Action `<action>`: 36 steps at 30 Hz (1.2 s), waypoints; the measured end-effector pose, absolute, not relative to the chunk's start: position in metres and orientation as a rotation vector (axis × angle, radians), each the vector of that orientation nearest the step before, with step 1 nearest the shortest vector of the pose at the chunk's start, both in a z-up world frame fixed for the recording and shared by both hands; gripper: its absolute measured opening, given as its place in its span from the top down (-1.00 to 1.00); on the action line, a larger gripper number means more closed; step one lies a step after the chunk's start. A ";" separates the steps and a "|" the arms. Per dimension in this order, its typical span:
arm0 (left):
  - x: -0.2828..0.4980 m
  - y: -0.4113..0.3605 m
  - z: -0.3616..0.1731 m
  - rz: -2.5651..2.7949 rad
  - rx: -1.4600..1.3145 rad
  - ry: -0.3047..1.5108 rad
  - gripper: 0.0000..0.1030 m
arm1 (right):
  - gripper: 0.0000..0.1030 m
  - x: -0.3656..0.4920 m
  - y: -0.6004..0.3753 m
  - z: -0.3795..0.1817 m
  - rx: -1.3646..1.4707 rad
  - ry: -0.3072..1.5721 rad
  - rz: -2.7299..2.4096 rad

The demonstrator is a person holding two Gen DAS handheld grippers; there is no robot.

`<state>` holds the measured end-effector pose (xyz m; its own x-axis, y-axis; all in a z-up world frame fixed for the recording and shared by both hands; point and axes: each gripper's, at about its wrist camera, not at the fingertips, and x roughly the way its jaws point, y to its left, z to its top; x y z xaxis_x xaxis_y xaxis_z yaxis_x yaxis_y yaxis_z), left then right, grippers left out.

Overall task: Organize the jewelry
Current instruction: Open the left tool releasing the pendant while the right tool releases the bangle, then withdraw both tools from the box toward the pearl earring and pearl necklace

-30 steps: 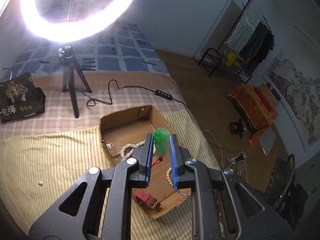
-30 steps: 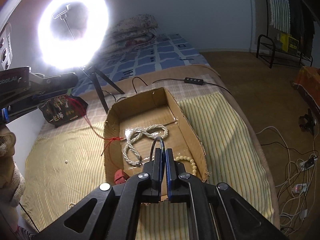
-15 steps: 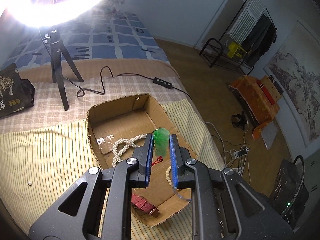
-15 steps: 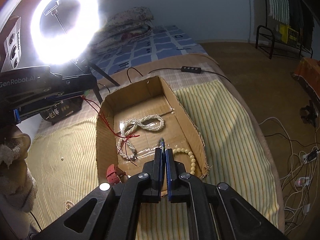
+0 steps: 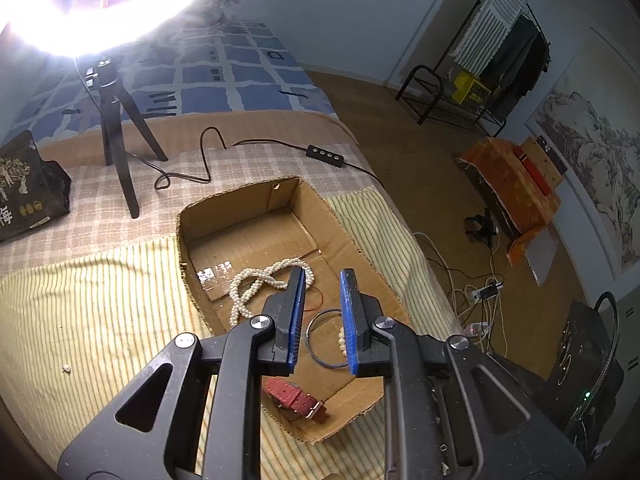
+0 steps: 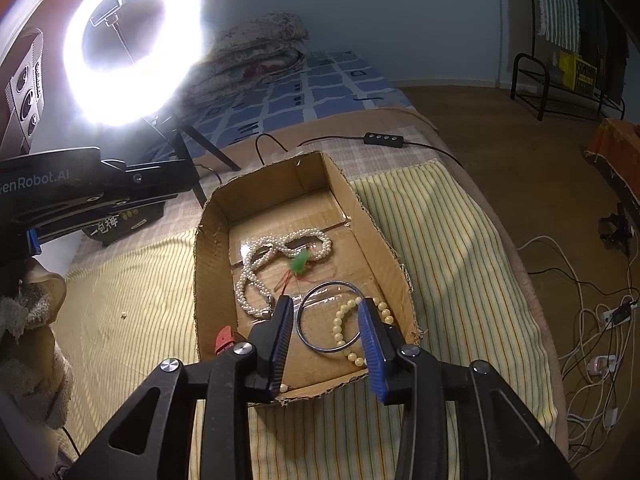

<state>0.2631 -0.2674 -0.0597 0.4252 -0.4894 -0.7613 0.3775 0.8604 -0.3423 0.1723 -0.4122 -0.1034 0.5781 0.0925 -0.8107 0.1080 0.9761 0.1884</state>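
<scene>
Both pieces have dropped: bangle (image 6: 329,317) and green pendant (image 6: 300,262) lie inside the cardboard box (image 6: 384,236). Right gripper (image 6: 326,344), jaws just opened, and left gripper (image 5: 320,316) are empty; I'd lift straight out without snagging the pearl necklace (image 6: 276,264).

Ring light (image 6: 132,46) on black tripod (image 5: 118,136), at bed's (image 5: 92,312) far edge. Inline switch cable (image 5: 324,155) just beside tripod. Black printed bag (image 5: 26,188), far left edge. Folded quilt (image 6: 256,48) behind. Clothes rack (image 5: 492,52) and power strip (image 5: 486,292) on floor.
</scene>
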 end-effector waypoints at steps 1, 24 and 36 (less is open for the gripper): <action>0.263 -0.266 -0.059 -0.540 -0.124 0.992 0.69 | 0.32 0.173 -0.412 -0.103 0.226 0.956 -0.008; 0.249 -0.176 -0.045 -0.427 -0.075 0.932 0.69 | 0.10 0.164 -0.355 -0.079 0.160 0.919 0.103; 0.247 -0.080 -0.077 -0.341 -0.065 0.981 0.69 | -0.50 0.141 -0.294 -0.081 0.035 0.920 0.245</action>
